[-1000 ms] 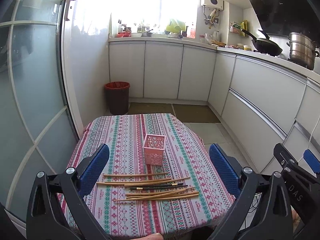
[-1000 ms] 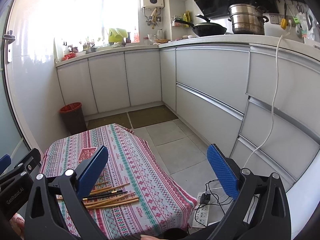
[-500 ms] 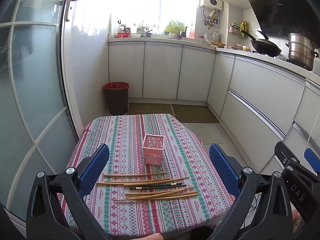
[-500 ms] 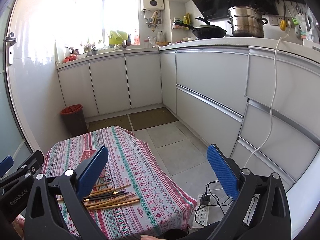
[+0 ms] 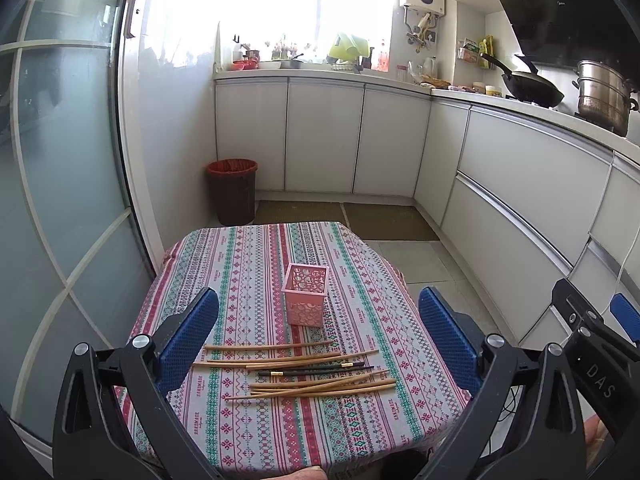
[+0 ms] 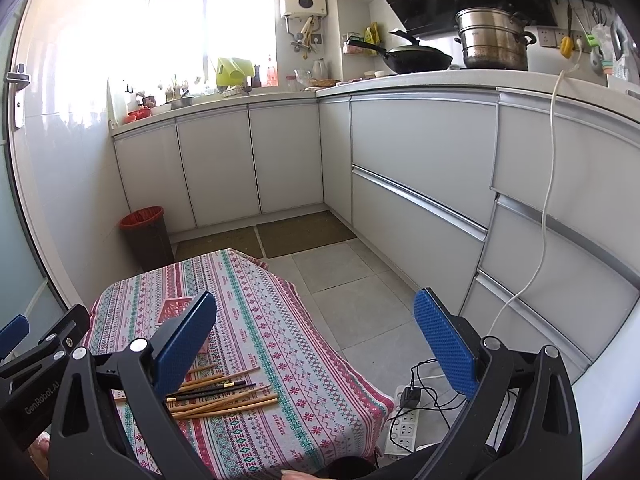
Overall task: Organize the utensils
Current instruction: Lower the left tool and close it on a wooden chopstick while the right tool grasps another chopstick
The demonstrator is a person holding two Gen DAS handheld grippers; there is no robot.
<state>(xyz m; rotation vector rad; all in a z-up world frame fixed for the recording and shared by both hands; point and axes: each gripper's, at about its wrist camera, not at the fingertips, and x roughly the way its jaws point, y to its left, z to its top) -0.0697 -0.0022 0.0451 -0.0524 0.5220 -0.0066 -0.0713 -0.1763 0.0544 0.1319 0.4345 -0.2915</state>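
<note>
Several wooden chopsticks (image 5: 296, 372) and a dark pair with gold bands lie flat in a loose row on the patterned tablecloth (image 5: 248, 272). Behind them stands an upright pink lattice holder (image 5: 306, 300) with nothing in it. My left gripper (image 5: 318, 340) hovers open above the near table edge, its blue pads wide on either side of the row. My right gripper (image 6: 316, 344) is open too, held off the table's right side; the chopsticks (image 6: 224, 396) show near its left pad, and the holder (image 6: 176, 308) is partly hidden behind that pad.
White kitchen cabinets (image 5: 324, 136) wrap the back and right. A dark bin with a red liner (image 5: 232, 192) stands on the floor beyond the table. A power strip with cables (image 6: 404, 420) lies on the tiles to the right. A glass door (image 5: 60, 160) stands at left.
Both grippers have barely shifted; the views drifted slightly. The chopsticks and the holder have not moved.
</note>
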